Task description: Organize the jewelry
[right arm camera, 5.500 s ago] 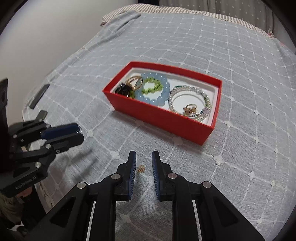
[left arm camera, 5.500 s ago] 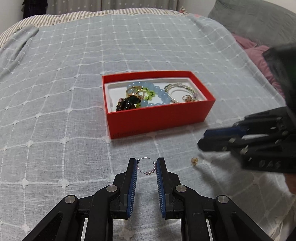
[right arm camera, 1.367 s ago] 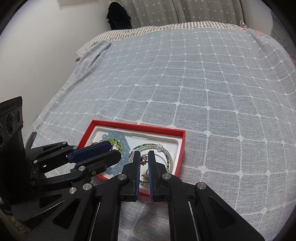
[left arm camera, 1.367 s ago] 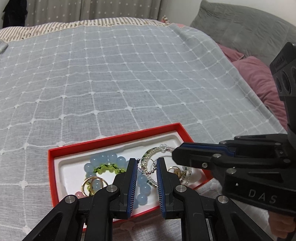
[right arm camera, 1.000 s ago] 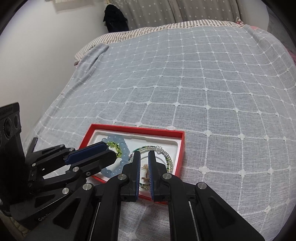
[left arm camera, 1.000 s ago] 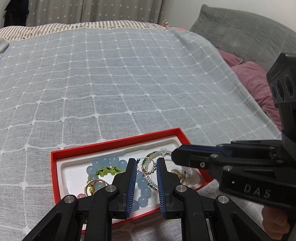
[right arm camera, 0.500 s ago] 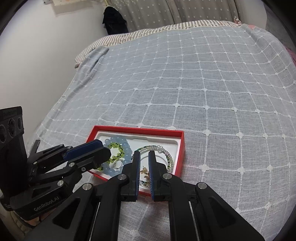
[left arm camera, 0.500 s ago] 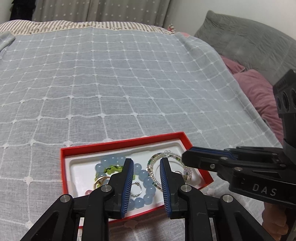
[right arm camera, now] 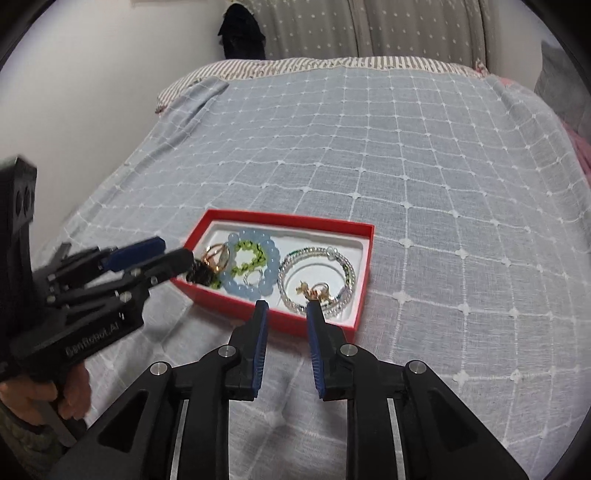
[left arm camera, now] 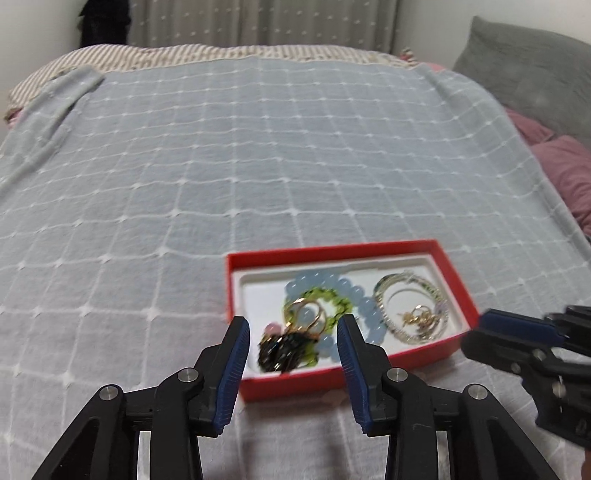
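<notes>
A red box (left arm camera: 332, 255) (right arm camera: 364, 288) with a white lining sits on the bed. It holds a light blue bead bracelet (right arm camera: 272, 254), a green bead bracelet (right arm camera: 251, 255), a clear beaded bracelet (right arm camera: 286, 271), a gold ring (right arm camera: 218, 254), a dark bead cluster (left arm camera: 282, 352), a small silver beaded ring (right arm camera: 254, 277) and a small gold piece (right arm camera: 314, 290). My left gripper (left arm camera: 293, 326) is open and empty, just before the box's near left side. My right gripper (right arm camera: 284, 308) is open and empty at the box's near edge.
The bed is covered by a grey-blue checked spread (left arm camera: 258, 147). A grey pillow (left arm camera: 535, 74) and pink bedding (left arm camera: 565, 173) lie at the right. A wall (right arm camera: 74, 92) runs along the left side. Curtains (right arm camera: 369, 26) hang at the back.
Both grippers opened and pulled back from over the box. The left one let the small silver ring drop into the box; the right one let go of the small gold piece there.
</notes>
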A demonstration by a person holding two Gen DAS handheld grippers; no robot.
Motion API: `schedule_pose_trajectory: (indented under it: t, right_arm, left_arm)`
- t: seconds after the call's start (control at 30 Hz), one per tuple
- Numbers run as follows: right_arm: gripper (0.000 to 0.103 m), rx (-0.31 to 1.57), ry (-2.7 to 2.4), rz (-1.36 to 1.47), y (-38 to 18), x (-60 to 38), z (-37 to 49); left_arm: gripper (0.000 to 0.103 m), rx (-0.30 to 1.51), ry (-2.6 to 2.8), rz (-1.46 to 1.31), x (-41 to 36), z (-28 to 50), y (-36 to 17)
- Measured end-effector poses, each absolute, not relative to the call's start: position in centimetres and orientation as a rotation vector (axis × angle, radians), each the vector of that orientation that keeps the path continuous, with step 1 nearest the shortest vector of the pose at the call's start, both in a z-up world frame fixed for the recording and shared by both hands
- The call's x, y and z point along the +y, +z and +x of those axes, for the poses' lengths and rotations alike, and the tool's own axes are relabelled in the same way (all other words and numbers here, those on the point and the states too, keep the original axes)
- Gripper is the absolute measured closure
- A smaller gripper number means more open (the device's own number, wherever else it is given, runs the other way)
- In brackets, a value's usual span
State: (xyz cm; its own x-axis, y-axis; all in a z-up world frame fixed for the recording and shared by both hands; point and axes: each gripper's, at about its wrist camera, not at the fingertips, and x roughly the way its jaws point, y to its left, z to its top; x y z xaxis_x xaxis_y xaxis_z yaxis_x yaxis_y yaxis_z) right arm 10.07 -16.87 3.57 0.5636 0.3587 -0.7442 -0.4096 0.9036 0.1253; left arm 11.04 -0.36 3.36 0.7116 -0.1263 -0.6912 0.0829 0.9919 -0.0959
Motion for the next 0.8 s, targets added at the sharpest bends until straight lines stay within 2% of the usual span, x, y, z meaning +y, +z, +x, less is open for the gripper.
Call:
schedule_pose_trajectory:
  t: [0.13,0.2,0.37,0.43,0.47,0.5,0.53,0.6,0.8]
  right_arm:
    - [0.072,0.838,0.428,-0.064,4.3,-16.6,9.1]
    - [0.065,0.833,0.414,-0.071,4.2,-16.5,8.4]
    - [0.064,0.809,0.376,-0.143,4.3,-16.2,5.8]
    - [0.058,0.789,0.375,-0.141,4.6,-16.3,4.7]
    - [0.05,0.781,0.374,-0.139,4.8,-16.3,4.2]
    - [0.043,0.77,0.372,-0.137,4.9,-16.2,3.7]
    - [0.039,0.762,0.369,-0.137,5.0,-16.2,3.3]
    - [0.03,0.76,0.364,-0.135,5.0,-16.2,2.6]
    - [0.023,0.796,0.332,-0.099,4.4,-16.6,2.6]
  left_arm:
    - [0.045,0.743,-0.075,-0.053,0.0,9.6,3.8]
    - [0.043,0.73,-0.043,-0.039,0.4,8.6,4.0]
    - [0.037,0.727,0.022,-0.051,1.5,6.7,3.9]
    - [0.034,0.726,0.029,-0.053,1.5,5.9,3.9]
    - [0.033,0.723,0.031,-0.051,1.4,5.5,3.9]
    - [0.026,0.718,0.034,-0.046,1.3,5.0,3.9]
    - [0.018,0.71,0.04,-0.036,1.2,4.5,3.9]
    - [0.011,0.7,0.053,-0.018,1.0,3.7,3.8]
    - [0.005,0.719,0.07,-0.007,0.8,2.3,3.1]
